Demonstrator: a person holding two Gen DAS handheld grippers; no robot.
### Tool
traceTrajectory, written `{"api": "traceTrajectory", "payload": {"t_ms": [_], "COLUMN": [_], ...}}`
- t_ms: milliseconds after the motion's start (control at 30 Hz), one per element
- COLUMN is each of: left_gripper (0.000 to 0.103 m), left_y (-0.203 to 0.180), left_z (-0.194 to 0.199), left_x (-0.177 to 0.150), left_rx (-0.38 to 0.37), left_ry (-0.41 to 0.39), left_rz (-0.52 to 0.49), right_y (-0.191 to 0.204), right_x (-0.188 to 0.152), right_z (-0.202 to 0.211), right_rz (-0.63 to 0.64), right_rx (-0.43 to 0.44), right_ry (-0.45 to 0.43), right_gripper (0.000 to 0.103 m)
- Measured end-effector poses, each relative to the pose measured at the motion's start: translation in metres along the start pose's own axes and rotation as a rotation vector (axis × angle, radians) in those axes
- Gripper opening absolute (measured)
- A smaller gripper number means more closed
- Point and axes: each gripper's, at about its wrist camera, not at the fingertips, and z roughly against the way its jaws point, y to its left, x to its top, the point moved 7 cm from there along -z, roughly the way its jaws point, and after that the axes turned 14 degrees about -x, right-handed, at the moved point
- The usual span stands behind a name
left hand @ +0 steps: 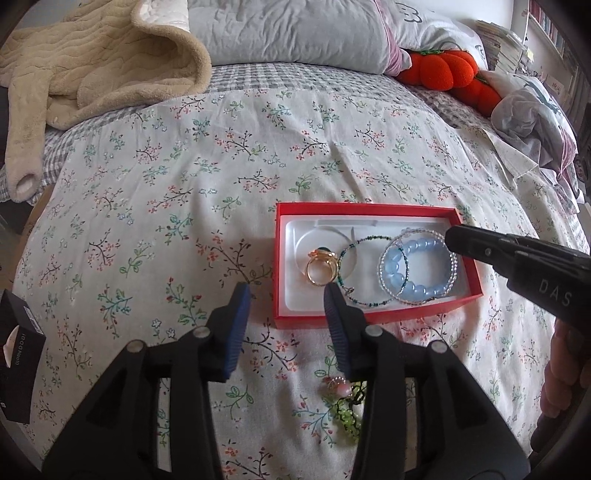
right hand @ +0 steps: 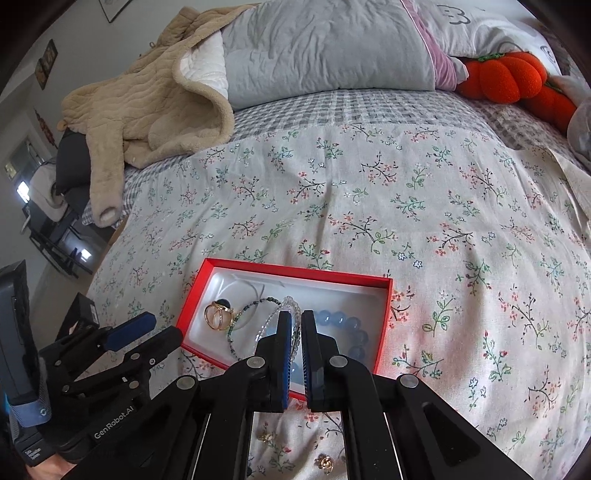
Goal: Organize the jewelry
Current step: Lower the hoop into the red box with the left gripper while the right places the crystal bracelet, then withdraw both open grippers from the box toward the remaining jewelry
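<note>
A red box (left hand: 373, 315) with a white liner lies on the floral bedspread; it also shows in the right wrist view (right hand: 384, 325). In it are a gold ring with a dark stone (left hand: 321, 266) (right hand: 218, 314), a thin green beaded bracelet (left hand: 356, 273), a clear beaded bracelet (left hand: 386, 258) and a pale blue bead bracelet (left hand: 417, 267) (right hand: 345, 321). My left gripper (left hand: 288, 295) is open and empty at the box's near left corner. My right gripper (right hand: 296, 317) hangs over the blue bracelet, jaws almost together with nothing between them. Small pink and green jewelry (left hand: 341, 402) lies on the bedspread near me.
Small gold earrings (right hand: 325, 461) lie on the bedspread below the right gripper. A beige robe (left hand: 92, 62), grey pillows (left hand: 295, 33) and orange pumpkin plushes (left hand: 443, 70) sit at the far end. A black box (left hand: 18, 354) is at the left edge.
</note>
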Motion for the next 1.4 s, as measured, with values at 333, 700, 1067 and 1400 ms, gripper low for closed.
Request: {"api": "traceTrajectory", "payload": {"t_ms": [333, 700, 1067, 1400], "left_gripper": [0.076, 0.082, 0.082, 0.082], "left_y": [-0.002, -0.002, -0.015, -0.024], "left_z": [0.012, 0.010, 0.006, -0.002], "left_x": [-0.013, -0.050, -0.072, -0.101], "left_rx": [0.080, 0.089, 0.046, -0.043], "left_ry": [0.007, 0.090, 0.112, 0.135], "left_rz": [-0.032, 0.004, -0.059, -0.130], "right_y": [-0.014, -0.033, -0.057, -0.083], "right_x": [-0.018, -0.040, -0.067, -0.100], "right_z": [0.018, 0.055, 0.051, 0.030], "right_rz": [0.054, 0.062, 0.078, 0.086], "right_rx": [-0.096, -0.095, -0.148, -0.150], "right_ry": [-0.014, -0.080, -0.051, 0.024], "right_gripper": [0.049, 0.078, 0.084, 0.084]}}
